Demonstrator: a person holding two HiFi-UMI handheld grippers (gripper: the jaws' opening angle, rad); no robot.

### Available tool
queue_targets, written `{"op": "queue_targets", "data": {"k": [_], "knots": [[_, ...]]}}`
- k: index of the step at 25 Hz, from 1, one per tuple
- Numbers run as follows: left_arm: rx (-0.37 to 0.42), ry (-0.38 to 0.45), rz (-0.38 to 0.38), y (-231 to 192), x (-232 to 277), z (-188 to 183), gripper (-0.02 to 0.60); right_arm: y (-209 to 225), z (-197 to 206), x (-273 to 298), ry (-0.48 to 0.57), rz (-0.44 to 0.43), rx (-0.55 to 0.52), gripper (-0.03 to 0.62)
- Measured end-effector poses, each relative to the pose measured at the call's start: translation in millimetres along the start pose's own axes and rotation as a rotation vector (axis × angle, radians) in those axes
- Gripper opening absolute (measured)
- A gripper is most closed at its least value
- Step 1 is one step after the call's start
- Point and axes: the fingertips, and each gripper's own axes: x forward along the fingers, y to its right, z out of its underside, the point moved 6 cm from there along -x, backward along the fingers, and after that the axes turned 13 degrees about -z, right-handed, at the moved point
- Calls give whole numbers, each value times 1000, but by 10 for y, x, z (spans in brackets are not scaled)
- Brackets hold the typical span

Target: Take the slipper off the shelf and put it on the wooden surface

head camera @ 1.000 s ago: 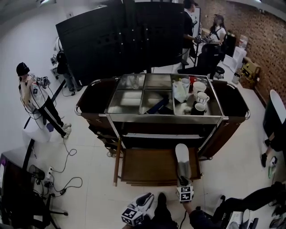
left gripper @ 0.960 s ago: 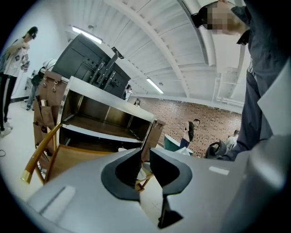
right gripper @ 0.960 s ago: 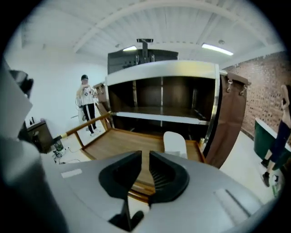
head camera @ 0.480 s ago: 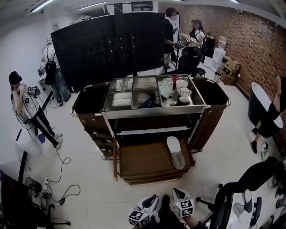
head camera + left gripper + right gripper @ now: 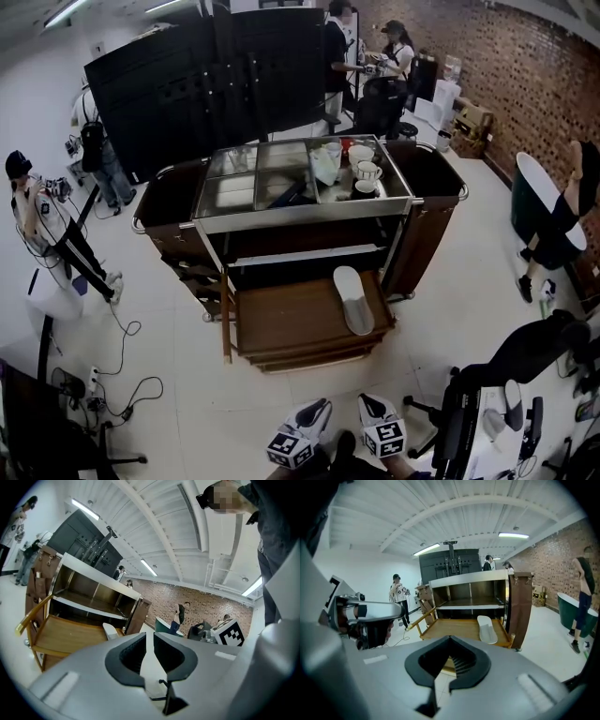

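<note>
Plainly, the white slipper is off the shelf and lies flat on the wooden surface, the pull-out table at the foot of the steel-topped cart. It sits lengthwise along the right side of the wood, near that side's rail and just in front of the dark shelf opening, with nothing touching it.

Both grippers hang low, close to the person's body and well apart from the slipper. The right gripper has its fingers pressed together on nothing. The left gripper has its fingers a narrow slit apart, with only floor showing between them.

By my reading the placing is done, so the risks are small ones. The slipper rests toward the right edge, so a knock to the wooden table or the cart, from a foot or a swinging gripper, could slide it against the rail or off the wood. Reaching back in with pressed-together fingers would push the slipper instead of gripping it. People are standing about the room, but none is near the cart.
</note>
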Motion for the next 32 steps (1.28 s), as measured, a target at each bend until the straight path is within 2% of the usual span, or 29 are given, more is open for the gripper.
{"op": "queue_targets", "data": {"k": [4,9,11,18,22,32], "knots": [[25,48,-50,199,-89,-9,67,67,-85,-292,51,-4,-56,0],[-35,70,-183,414,-225,225,55,123,-60,-610,89,-2,-73,0],[-53,75,-206,544,-228,318,55,133,-29,-710,97,-6,-75,0],[16,76,-79,1062,-97,364,55,94,-68,-1002,141,-43,-116,0],[19,104,-69,1158,7,258,55,91,-169,-1038,163,-58,-144,0],[34,96,-61,1217,76,196,55,9,-290,-1017,179,-101,-180,0]]}}
